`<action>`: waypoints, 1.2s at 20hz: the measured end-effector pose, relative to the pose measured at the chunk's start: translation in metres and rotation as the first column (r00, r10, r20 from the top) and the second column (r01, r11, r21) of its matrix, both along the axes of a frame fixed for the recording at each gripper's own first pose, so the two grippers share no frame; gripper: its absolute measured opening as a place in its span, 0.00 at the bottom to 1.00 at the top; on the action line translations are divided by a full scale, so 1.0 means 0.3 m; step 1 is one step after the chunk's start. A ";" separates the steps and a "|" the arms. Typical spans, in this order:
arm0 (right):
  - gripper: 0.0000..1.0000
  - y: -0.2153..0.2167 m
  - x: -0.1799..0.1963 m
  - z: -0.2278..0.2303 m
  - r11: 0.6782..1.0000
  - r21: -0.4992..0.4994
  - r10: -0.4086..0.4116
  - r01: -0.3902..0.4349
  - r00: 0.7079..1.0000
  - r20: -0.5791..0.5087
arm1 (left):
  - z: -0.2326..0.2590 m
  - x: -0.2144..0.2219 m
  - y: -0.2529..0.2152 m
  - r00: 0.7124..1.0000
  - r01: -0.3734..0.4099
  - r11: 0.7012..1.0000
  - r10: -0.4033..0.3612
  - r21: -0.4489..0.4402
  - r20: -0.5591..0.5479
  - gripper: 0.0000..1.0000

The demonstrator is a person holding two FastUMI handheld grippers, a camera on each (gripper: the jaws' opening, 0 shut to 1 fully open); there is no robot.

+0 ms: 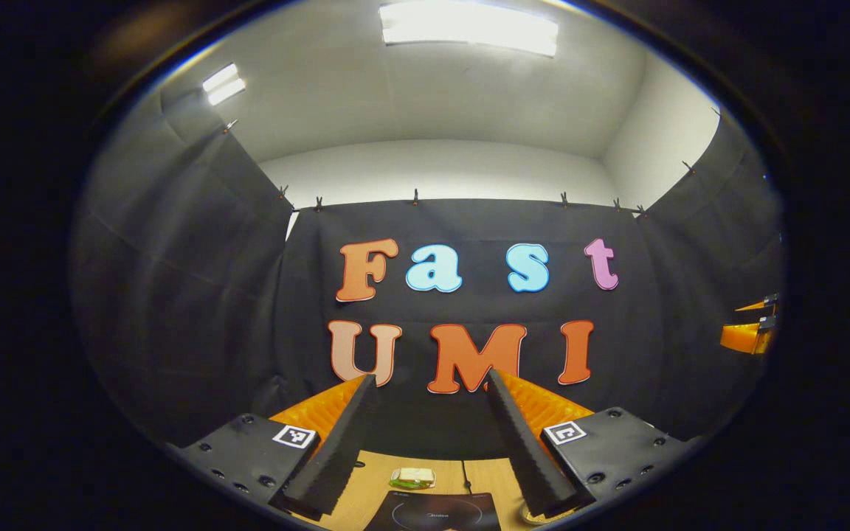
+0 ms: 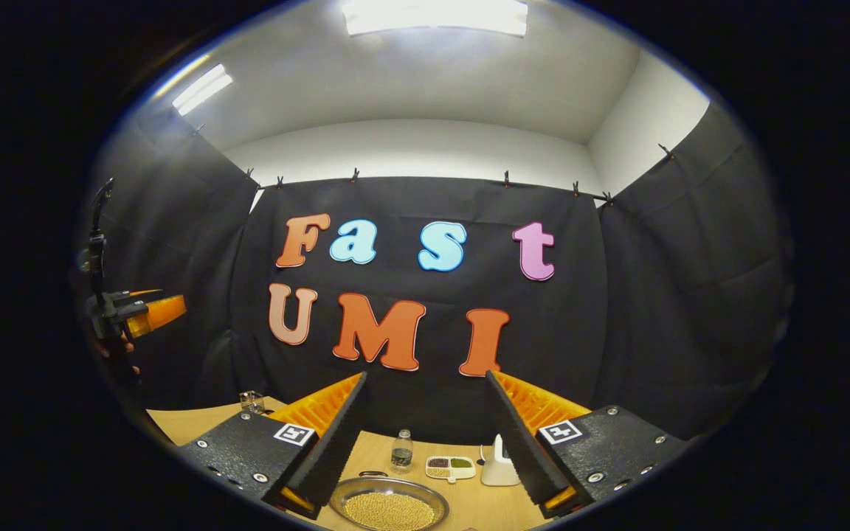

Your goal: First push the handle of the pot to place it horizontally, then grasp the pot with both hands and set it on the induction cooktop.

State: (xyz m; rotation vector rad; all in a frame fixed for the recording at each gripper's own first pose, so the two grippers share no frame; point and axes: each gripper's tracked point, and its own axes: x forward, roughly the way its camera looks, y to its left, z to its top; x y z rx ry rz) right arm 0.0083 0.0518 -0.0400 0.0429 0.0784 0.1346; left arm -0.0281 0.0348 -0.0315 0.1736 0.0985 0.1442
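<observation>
Two grippers are recorded, each held well above a wooden table (image 2: pixel 196 420). In the left gripper view, the left gripper (image 1: pixel 429 387) is seen with its two black foam-padded fingers (image 1: pixel 336 450) spread wide apart, nothing between them. One square black-and-white marker tag (image 1: pixel 296 436) is fixed on each finger base, two in all. Between the fingers, at the bottom, one black induction cooktop (image 1: pixel 436 510) is noted on the table; a small pale brand mark is printed on it, too small to be read. Just behind it one small green-and-white item (image 1: pixel 412 478) lies; its kind cannot be told. The right gripper's orange body is glimpsed at the far right edge.

In the right gripper view, the right gripper (image 2: pixel 425 383) is likewise released, fingers apart and empty, with two marker tags. Below them one round metal pan (image 2: pixel 389 505) filled with yellowish grains is observed at the near table edge; its handle cannot be made out. Behind it are counted: one small clear bottle (image 2: pixel 401 450), one divided white dish (image 2: pixel 451 467) with dark and green contents, one white container (image 2: pixel 499 463), and one glass object (image 2: pixel 251 402) at the left. The left gripper, with a hand (image 2: pixel 116 348) holding it, appears at the left edge.
</observation>
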 end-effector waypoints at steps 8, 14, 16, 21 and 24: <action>0.94 0.043 -0.071 -0.180 1.000 -0.005 0.023 -0.023 0.995 -0.101 | -0.138 -0.012 0.012 0.996 0.007 1.000 -0.006 0.005 -0.090 0.96; 0.92 0.103 -0.129 -0.440 0.996 0.012 0.089 -0.089 0.967 -0.240 | -0.285 -0.026 0.023 0.981 0.010 1.000 -0.008 0.007 -0.195 1.00; 0.90 0.117 -0.149 -0.554 0.994 0.030 0.109 -0.105 0.943 -0.314 | -0.335 -0.035 0.014 0.973 0.024 1.000 -0.021 0.011 -0.231 0.97; 0.78 0.216 -0.218 -0.797 0.977 0.109 0.212 -0.182 0.852 -0.479 | -0.375 -0.048 0.015 0.968 0.031 0.999 -0.019 0.044 -0.249 1.00; 0.70 0.263 -0.272 -0.948 0.968 0.139 0.250 -0.207 0.785 -0.567 | -0.389 -0.047 0.028 0.970 0.017 0.998 -0.003 0.055 -0.244 1.00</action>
